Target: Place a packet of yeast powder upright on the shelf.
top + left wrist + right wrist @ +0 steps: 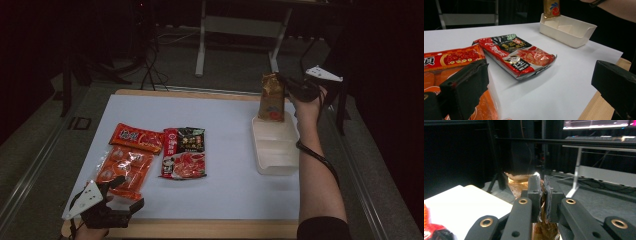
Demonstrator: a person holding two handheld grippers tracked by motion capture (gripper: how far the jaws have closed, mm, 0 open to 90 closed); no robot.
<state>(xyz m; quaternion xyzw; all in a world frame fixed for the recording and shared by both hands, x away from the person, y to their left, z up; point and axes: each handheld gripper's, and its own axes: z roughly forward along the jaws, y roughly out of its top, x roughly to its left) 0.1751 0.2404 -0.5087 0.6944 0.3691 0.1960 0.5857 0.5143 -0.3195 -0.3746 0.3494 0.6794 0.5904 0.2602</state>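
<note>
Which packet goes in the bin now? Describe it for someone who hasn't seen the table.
Start at the white bin on the table's right side. The gold packet stands upright over its far end, its top pinched in the right gripper. It is the lone gold one; the others are red or orange and lie flat.

1. The left gripper (131, 191) sat at about seven o'clock on the table, low by the near edge, held in the person's left hand (92, 231).
2. Its jaws stood wide apart, pointing toward one o'clock, with nothing between them.
3. The right forearm (317, 180) stretched from five o'clock up toward one o'clock, wrist raised above the table.
4. The right gripper (284, 86) pointed toward nine o'clock, its jaws pressed close together, a thin gold packet edge (543, 195) pinched between them.
</note>
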